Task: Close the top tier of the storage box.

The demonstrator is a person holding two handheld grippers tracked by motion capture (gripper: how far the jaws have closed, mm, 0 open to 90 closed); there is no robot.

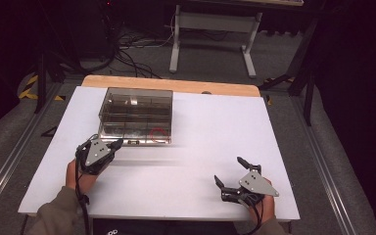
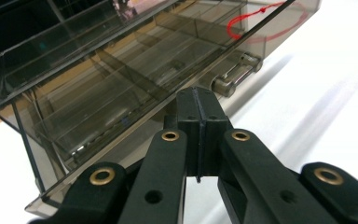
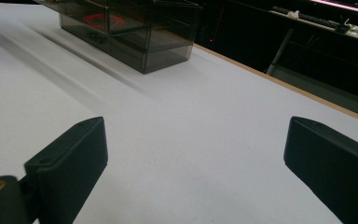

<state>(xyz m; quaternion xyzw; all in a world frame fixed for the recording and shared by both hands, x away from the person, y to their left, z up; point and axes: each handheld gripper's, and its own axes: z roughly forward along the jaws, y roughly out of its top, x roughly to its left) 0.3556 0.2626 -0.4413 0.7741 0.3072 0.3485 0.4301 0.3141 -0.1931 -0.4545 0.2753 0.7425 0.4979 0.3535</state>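
Note:
A smoky clear plastic organiser box (image 1: 136, 116) with inner dividers stands on the white table (image 1: 200, 142), left of centre. A red loop of cord (image 2: 242, 23) lies inside it near the front right corner. Its front carries a small metal handle (image 2: 235, 74). My left gripper (image 1: 119, 143) is shut with nothing between its jaws, its tips just in front of the box's front face near that handle. My right gripper (image 1: 228, 171) rests open over bare table at the front right, far from the box (image 3: 130, 28).
A wooden strip (image 1: 171, 84) edges the table's far side. Beyond it are a white desk frame (image 1: 210, 39) and floor cables (image 1: 127, 49). Metal rails (image 1: 323, 161) run along both sides of the table.

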